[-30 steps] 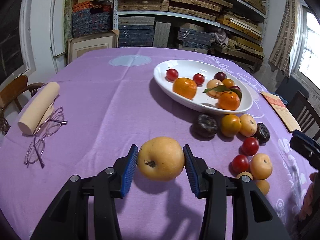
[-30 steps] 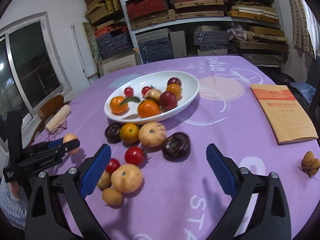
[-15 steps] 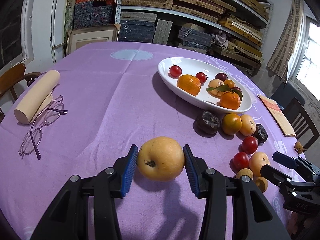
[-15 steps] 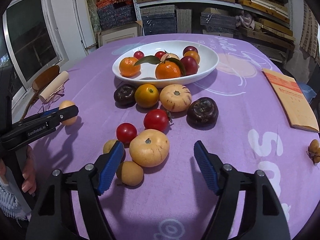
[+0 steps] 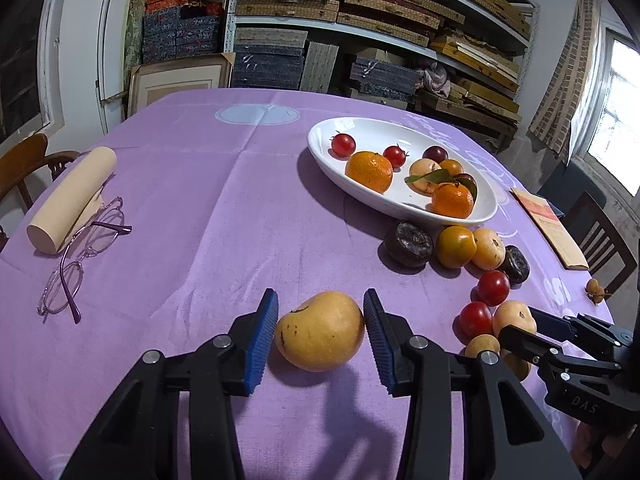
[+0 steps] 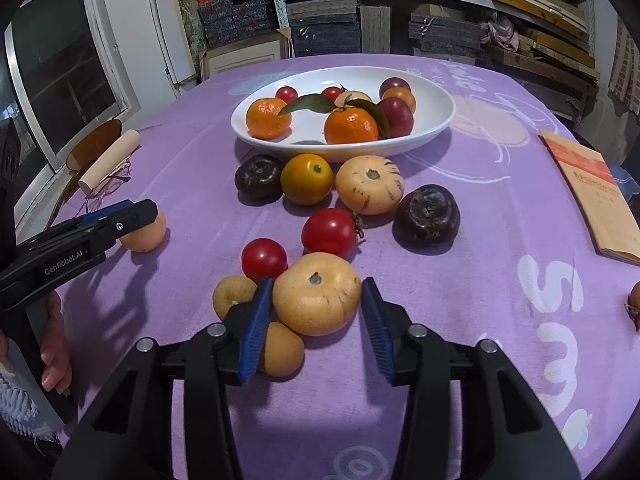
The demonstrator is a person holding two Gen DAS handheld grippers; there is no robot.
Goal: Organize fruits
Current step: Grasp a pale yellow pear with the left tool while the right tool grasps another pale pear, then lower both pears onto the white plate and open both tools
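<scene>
Both claws angled down, fruit-clamped

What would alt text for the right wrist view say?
The right gripper, its jaws just closing, brackets a pale yellow fruit on a purple tablecloth. Beyond lie tomatoes and dark fruits, then a white bowl of oranges.

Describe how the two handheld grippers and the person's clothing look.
Both the left gripper and the right gripper have black plastic fingers with ribbed blue pads and silver screws. One side reads "GenRobot.AI". A fuzzy pale-blue sleeve cuff shows.
</scene>
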